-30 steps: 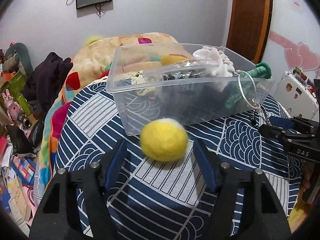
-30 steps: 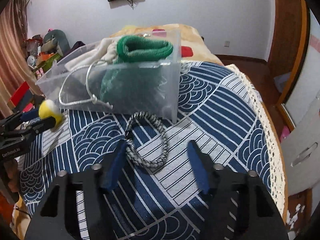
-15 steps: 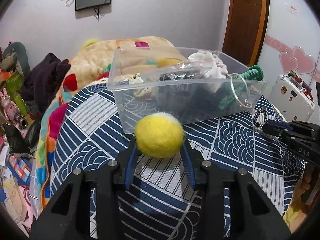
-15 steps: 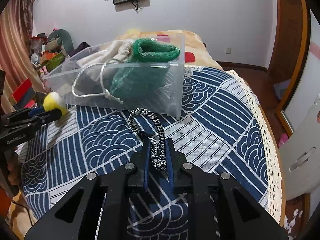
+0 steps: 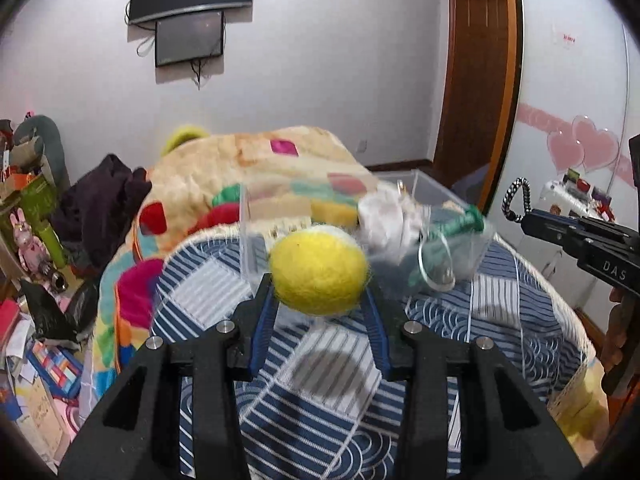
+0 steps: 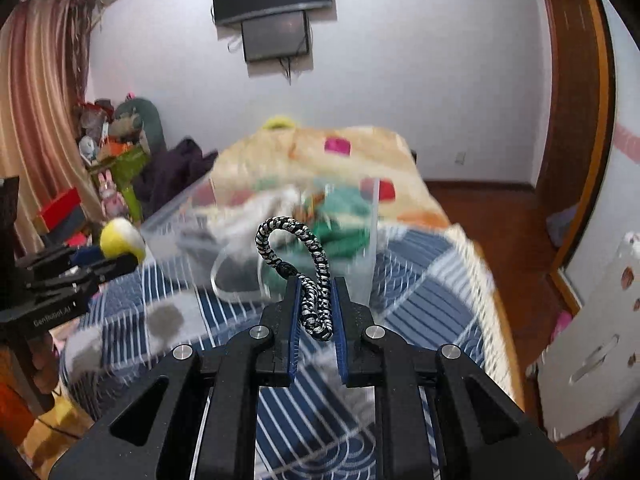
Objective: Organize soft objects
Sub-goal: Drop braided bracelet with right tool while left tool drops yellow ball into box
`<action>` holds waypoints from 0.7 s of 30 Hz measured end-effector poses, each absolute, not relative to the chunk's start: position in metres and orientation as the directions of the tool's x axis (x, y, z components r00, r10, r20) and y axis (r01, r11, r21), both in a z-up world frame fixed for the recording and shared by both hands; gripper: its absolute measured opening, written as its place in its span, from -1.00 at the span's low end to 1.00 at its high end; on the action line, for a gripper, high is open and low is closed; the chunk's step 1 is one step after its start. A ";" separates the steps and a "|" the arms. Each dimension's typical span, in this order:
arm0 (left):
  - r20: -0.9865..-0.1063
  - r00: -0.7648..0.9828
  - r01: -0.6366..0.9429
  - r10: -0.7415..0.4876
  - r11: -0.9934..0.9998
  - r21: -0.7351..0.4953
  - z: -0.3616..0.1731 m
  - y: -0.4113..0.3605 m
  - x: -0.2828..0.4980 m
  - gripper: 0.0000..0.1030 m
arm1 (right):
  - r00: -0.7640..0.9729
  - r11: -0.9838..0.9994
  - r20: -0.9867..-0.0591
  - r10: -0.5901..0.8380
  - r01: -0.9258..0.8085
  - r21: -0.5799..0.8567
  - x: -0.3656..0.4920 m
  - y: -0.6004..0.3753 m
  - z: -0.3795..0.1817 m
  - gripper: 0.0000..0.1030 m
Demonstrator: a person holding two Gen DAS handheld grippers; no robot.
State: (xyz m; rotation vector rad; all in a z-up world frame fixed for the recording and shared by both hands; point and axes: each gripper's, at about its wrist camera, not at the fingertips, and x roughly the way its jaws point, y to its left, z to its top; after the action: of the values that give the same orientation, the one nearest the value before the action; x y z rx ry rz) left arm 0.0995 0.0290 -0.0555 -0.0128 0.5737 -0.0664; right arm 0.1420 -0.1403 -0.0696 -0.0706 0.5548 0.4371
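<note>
My left gripper (image 5: 320, 300) clamps the yellow felt ball (image 5: 319, 273) between its jaws, raised above the bench (image 5: 320, 400). My right gripper (image 6: 316, 304) pinches the braided cord (image 6: 298, 256). Both were lower half a second ago; clear bin (image 5: 256, 248) lies beyond.

My left gripper (image 5: 320, 300) is clamped around something, blue pads pressed in from both sides, held up off the surface. My right gripper (image 6: 316, 300) is pinched nearly closed, raised too, level with the left.
</note>
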 end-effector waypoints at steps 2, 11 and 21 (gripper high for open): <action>-0.531 0.845 0.058 -0.067 0.998 -0.033 -0.048 0.030 0.103 -0.20 | 0.773 0.905 -0.502 0.389 -0.422 0.052 0.145 -0.137 -0.060 -0.74; -0.527 0.848 0.043 -0.057 0.998 -0.040 -0.038 0.030 0.147 -0.20 | 0.786 0.897 -0.460 0.413 -0.439 0.054 0.171 -0.110 -0.047 -0.74; -0.602 0.798 0.058 -0.037 0.998 0.016 -0.064 0.026 0.189 -0.19 | 0.771 0.923 -0.537 0.343 -0.382 0.043 0.215 -0.100 -0.063 -0.74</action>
State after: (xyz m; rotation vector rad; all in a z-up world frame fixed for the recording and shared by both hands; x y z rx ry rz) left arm 0.1895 0.0264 -0.0644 0.0336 0.6456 -0.0506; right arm 0.2146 -0.0999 -0.0634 -0.0698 0.5681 0.3934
